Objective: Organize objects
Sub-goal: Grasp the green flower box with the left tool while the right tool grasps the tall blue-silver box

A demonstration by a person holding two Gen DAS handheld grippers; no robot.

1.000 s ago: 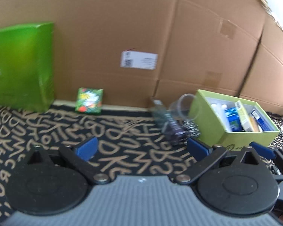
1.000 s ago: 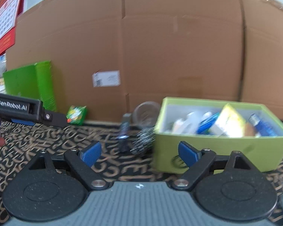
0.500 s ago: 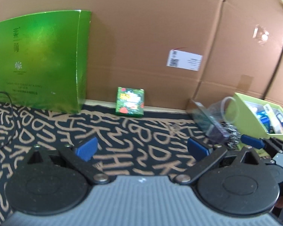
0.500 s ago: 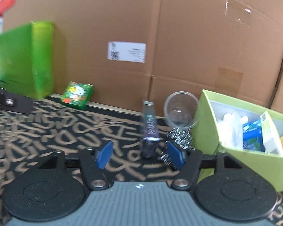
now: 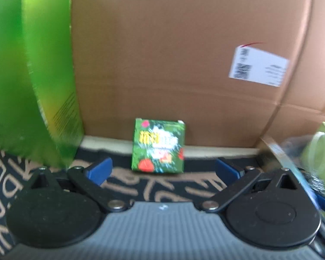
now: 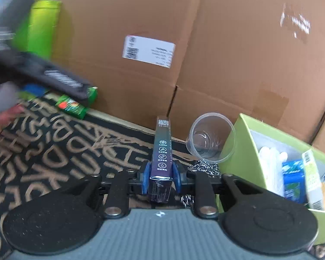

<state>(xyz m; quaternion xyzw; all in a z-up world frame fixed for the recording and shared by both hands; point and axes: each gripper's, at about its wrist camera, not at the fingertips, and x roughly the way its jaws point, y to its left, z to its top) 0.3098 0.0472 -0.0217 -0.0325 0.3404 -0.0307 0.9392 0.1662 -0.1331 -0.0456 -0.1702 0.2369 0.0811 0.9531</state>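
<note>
Blue pads of my right fingers [image 6: 160, 178] are clamped on a slim dark purple box [image 6: 161, 162], gripping it near its closer end; it points away toward the cardboard wall [image 6: 227, 43]. Just right of it lie a clear plastic cup [image 6: 210, 138] on its side and a metal chain [image 6: 203, 166], beside the lime green bin [image 6: 242, 149] of packets. My left fingers [image 5: 162, 170] are spread wide, holding nothing, facing a small green strawberry-print box [image 5: 159, 145] that leans, I think, against the wall beside a tall green carton [image 5: 32, 75]. Letter-patterned cloth [image 6: 54, 151] covers the tabletop.
</note>
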